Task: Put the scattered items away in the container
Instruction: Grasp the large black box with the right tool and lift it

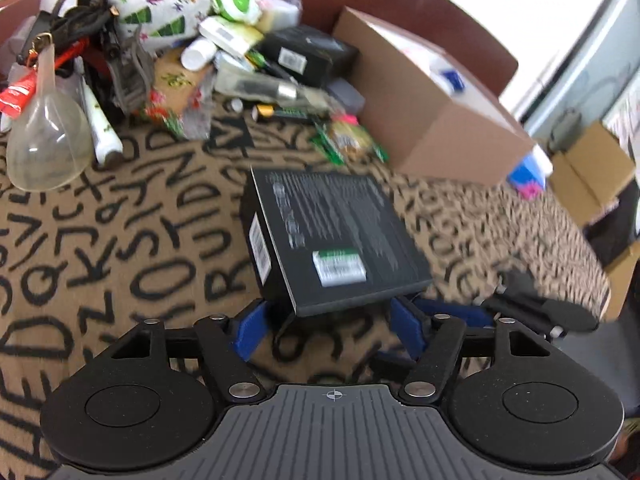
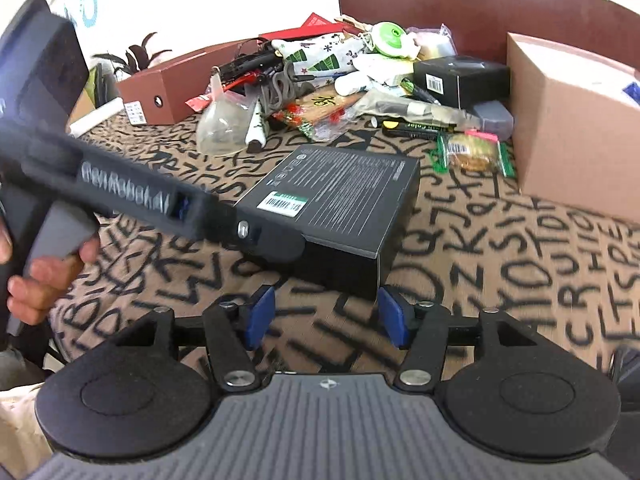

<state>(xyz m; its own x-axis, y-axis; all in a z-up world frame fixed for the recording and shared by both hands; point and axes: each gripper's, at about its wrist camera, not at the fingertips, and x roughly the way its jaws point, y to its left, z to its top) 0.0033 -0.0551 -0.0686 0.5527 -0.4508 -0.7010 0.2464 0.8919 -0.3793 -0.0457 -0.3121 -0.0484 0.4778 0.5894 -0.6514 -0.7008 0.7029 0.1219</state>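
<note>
A flat black box point(image 1: 332, 236) with a white and green label lies on the letter-patterned cloth point(image 1: 120, 248). My left gripper point(image 1: 328, 330) is open, its blue pads on either side of the box's near corner. In the right wrist view the box point(image 2: 344, 200) sits just beyond my right gripper point(image 2: 326, 316), which is open and empty. The left gripper's body point(image 2: 120, 196) reaches the box's left side there. A brown cardboard box point(image 1: 424, 104) stands at the right; it also shows in the right wrist view point(image 2: 568, 128).
A heap of scattered items lies at the back: a clear funnel point(image 1: 48, 144), a patterned pouch point(image 1: 160, 16), a green and white round case point(image 1: 236, 0), a small black box point(image 1: 308, 54), a snack packet point(image 1: 348, 140). A brown shoebox point(image 2: 164, 92) stands at the back left.
</note>
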